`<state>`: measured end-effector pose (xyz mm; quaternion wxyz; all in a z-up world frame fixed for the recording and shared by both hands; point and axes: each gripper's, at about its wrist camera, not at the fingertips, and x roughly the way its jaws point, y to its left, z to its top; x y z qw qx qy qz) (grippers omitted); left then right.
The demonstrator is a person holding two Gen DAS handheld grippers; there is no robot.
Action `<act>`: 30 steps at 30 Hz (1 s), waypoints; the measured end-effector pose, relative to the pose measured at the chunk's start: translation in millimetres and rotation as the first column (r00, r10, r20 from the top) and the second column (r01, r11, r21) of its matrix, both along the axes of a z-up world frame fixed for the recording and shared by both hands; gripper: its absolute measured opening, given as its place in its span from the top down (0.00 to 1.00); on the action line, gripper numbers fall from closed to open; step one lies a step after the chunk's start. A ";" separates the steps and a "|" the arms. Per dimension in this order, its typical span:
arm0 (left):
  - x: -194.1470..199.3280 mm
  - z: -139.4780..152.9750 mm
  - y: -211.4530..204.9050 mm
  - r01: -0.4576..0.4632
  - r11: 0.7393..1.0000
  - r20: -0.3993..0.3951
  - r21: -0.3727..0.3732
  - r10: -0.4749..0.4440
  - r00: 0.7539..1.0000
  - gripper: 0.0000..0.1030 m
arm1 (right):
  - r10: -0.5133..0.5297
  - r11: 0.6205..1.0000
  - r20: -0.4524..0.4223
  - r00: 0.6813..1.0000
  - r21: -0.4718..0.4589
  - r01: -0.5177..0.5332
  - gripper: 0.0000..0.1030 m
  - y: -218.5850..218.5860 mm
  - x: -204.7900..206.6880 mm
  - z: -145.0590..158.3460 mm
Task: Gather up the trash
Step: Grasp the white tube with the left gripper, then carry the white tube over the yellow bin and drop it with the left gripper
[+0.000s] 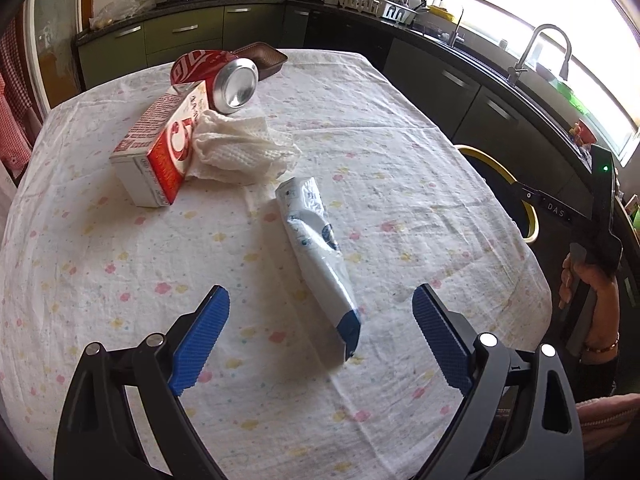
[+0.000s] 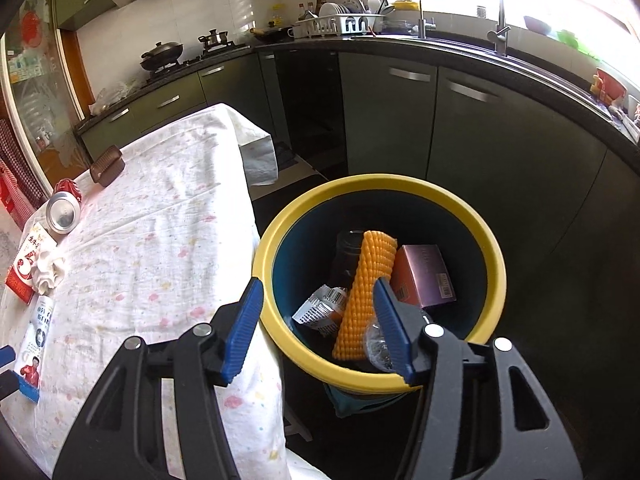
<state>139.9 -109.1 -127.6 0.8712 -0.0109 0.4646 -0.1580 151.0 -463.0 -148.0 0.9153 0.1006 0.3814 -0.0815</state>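
Four pieces of trash are seen on the table: one red aluminium drinks can (image 1: 218, 80) lying on its side, one red-and-white milk carton (image 1: 160, 156), one crumpled white paper towel (image 1: 240, 148) touching the carton, and one white-and-blue plastic wrapper (image 1: 316, 256) lying nearer the camera. One brown ribbed tray (image 1: 266, 59) is set at the far edge.

The round yellow-rimmed bin (image 2: 486, 248) beside the table is seen to hold one orange foam net sleeve (image 2: 366, 292), one pink-purple box (image 2: 426, 276), one dark jar (image 2: 347, 256), one barcoded packet (image 2: 322, 308) and clear crumpled plastic (image 2: 378, 346).

The left gripper (image 1: 321, 334) is held wide apart above the wrapper, touching nothing. The right gripper (image 2: 318, 324) is held apart and empty over the bin.

The table is covered by a white flower-print cloth (image 1: 400, 184); dark green kitchen cabinets (image 2: 480, 128) surround it.
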 end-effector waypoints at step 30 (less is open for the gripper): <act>-5.2 7.2 -38.2 0.022 0.993 0.007 0.112 -0.023 1.000 0.84 | -0.005 0.997 0.039 0.999 0.083 0.002 0.43 -30.8 -15.9 0.0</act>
